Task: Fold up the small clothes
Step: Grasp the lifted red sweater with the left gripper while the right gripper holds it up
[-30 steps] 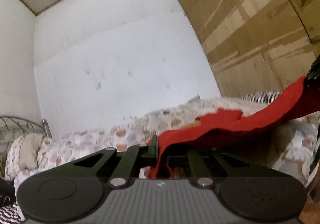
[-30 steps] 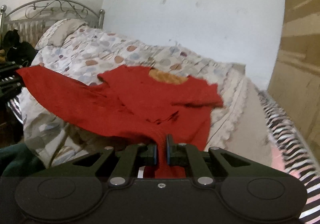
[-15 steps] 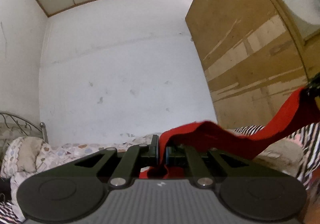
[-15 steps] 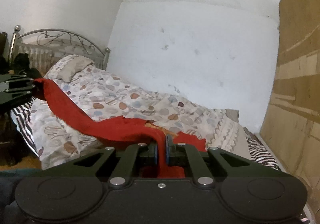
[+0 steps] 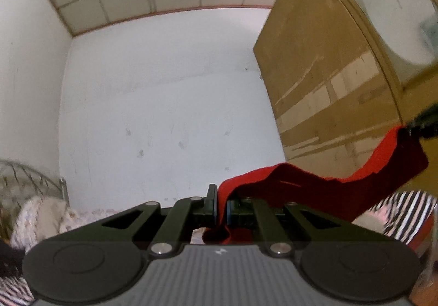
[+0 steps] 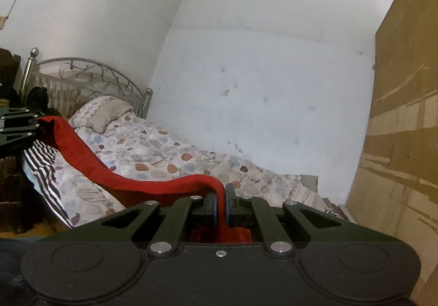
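Observation:
A red garment (image 5: 314, 188) hangs stretched in the air between my two grippers, lifted above the bed. My left gripper (image 5: 221, 204) is shut on one edge of it. The cloth runs right and up to my right gripper, whose dark tip shows at the right edge (image 5: 421, 125). In the right wrist view my right gripper (image 6: 221, 204) is shut on the other edge of the red garment (image 6: 109, 172), which sags left toward my left gripper (image 6: 19, 128). The lower part of the garment is hidden behind the gripper bodies.
A bed with a pebble-print cover (image 6: 169, 158), a pillow (image 6: 106, 111) and a metal headboard (image 6: 90, 73) lies below. A striped sheet (image 6: 43, 166) hangs at its near edge. A brown wooden wardrobe (image 5: 328, 103) stands at the right. White walls stand behind.
Both grippers have risen and tilted upward with the red garment. It has come off the bed and now hangs stretched between them; the ceiling has come into view.

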`<action>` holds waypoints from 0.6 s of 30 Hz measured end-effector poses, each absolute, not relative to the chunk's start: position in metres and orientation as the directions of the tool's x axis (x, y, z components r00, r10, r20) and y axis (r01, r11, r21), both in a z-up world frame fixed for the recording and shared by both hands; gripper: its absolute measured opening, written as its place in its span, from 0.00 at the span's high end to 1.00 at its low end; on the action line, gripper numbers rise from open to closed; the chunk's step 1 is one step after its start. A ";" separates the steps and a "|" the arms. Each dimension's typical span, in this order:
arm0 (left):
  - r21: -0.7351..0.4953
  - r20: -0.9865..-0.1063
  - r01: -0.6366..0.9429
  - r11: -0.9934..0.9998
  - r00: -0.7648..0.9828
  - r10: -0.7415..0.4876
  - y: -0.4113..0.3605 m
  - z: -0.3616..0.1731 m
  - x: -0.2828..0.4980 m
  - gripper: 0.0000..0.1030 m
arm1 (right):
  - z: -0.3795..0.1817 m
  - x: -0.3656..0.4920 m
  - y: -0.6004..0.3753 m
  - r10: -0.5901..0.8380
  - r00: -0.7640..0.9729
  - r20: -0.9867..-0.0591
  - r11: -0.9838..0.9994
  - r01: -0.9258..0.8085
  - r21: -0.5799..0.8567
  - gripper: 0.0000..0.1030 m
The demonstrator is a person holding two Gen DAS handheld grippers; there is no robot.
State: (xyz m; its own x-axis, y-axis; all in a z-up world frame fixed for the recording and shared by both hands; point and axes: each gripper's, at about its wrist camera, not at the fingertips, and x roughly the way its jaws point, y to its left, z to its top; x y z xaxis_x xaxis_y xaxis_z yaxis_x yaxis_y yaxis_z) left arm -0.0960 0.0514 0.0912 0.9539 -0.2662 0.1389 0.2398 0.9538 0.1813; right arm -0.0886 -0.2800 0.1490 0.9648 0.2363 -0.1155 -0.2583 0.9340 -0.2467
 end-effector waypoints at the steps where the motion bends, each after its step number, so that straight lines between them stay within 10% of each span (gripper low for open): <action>1: 0.166 0.129 0.249 0.954 0.954 -0.271 0.053 0.095 -0.100 0.95 | 0.152 -0.094 -0.281 0.237 0.965 -0.116 0.934 -0.259 -0.244 0.96; 18: 0.094 -0.067 0.299 0.949 0.953 -0.294 0.070 0.142 0.071 0.95 | 0.191 0.052 -0.280 0.242 0.947 -0.213 0.895 -0.302 -0.328 0.95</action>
State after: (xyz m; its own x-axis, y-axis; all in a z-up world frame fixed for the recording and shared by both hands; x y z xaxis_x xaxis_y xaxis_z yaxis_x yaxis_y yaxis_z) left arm 0.0710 0.0696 0.1419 0.9534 -0.2941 -0.0674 0.2995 0.9495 0.0936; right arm 0.0516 -0.2796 0.1914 0.9468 0.2418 -0.2125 -0.3022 0.8952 -0.3277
